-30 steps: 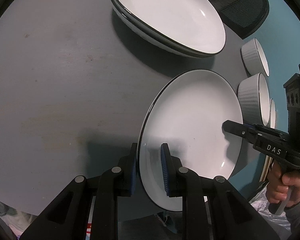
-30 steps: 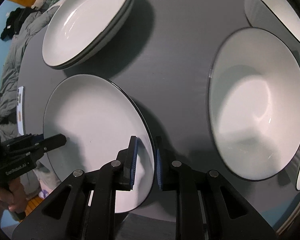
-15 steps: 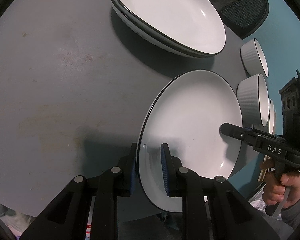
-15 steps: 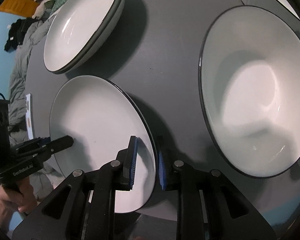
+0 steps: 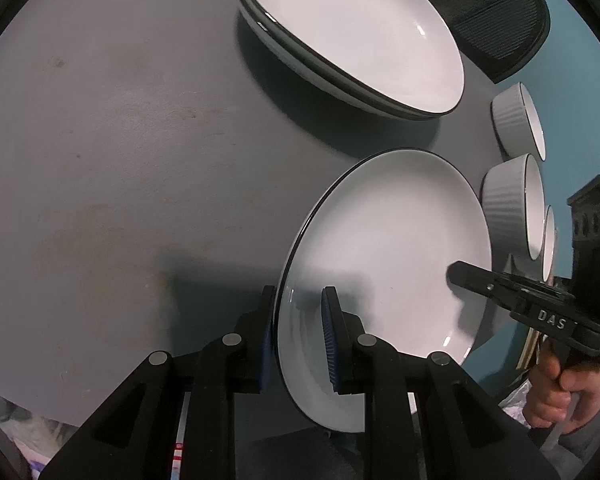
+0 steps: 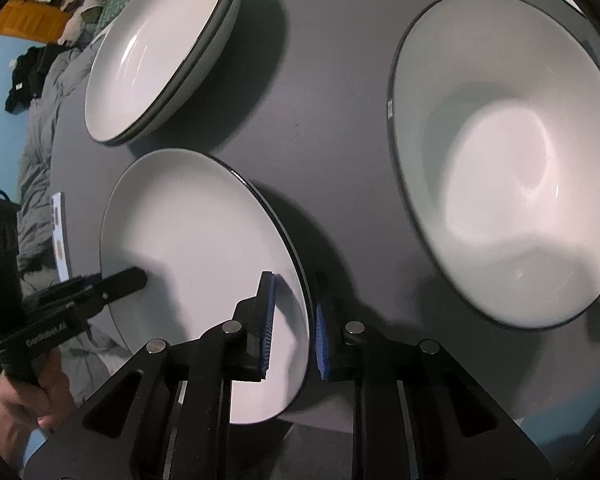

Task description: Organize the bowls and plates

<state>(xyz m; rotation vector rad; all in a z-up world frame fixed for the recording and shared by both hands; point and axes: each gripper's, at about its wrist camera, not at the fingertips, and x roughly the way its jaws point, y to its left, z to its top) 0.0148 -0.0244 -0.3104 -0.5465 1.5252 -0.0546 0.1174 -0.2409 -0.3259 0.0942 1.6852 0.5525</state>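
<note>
While ribbed blue pads close, both claws (image 5: 296, 334) (image 6: 292, 326) pinch the glossy round plate (image 5: 392, 248); matte table (image 5: 120, 140).

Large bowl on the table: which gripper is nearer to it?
Right. The right gripper, fingers closing on the plate, sits beside the large bowl; the left gripper holds the plate's opposite edge.

White plates (image 5: 388, 240) are edged in black; ribbed white bowls (image 5: 504, 204) are seen on a dark grey desk (image 5: 120, 140); gripper pads (image 5: 329, 332) are blue
</note>
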